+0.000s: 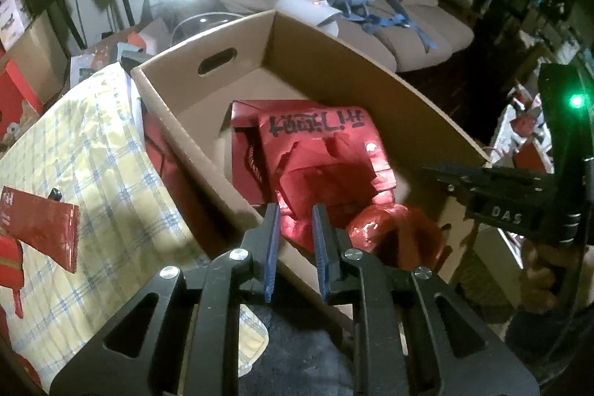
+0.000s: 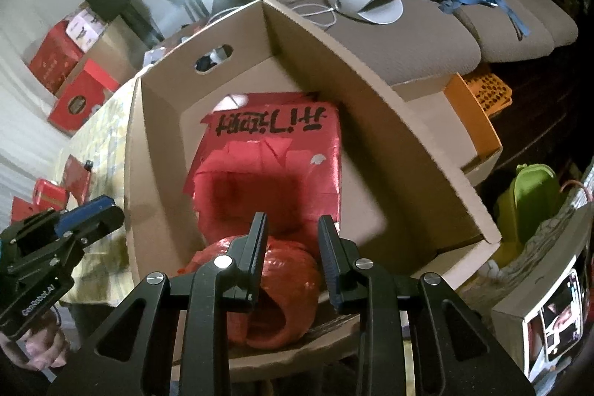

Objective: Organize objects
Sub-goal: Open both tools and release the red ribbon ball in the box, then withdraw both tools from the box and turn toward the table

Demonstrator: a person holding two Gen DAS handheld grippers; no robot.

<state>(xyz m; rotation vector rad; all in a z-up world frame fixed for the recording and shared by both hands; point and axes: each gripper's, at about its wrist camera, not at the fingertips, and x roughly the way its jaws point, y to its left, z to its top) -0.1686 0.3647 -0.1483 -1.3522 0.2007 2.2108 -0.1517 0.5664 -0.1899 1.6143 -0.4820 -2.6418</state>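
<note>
Lying below right tool [image 2: 293,225]: red spool [image 2: 274,292]

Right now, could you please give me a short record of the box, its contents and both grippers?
Container: open cardboard box, handle cut-out in its far wall
Contents: red paper bag with black characters, lying flat; red twine spool at the near end
Left gripper: open, empty, over the box's near edge
Right gripper: open, just above the spool
Beside box: yellow checked cloth
</note>
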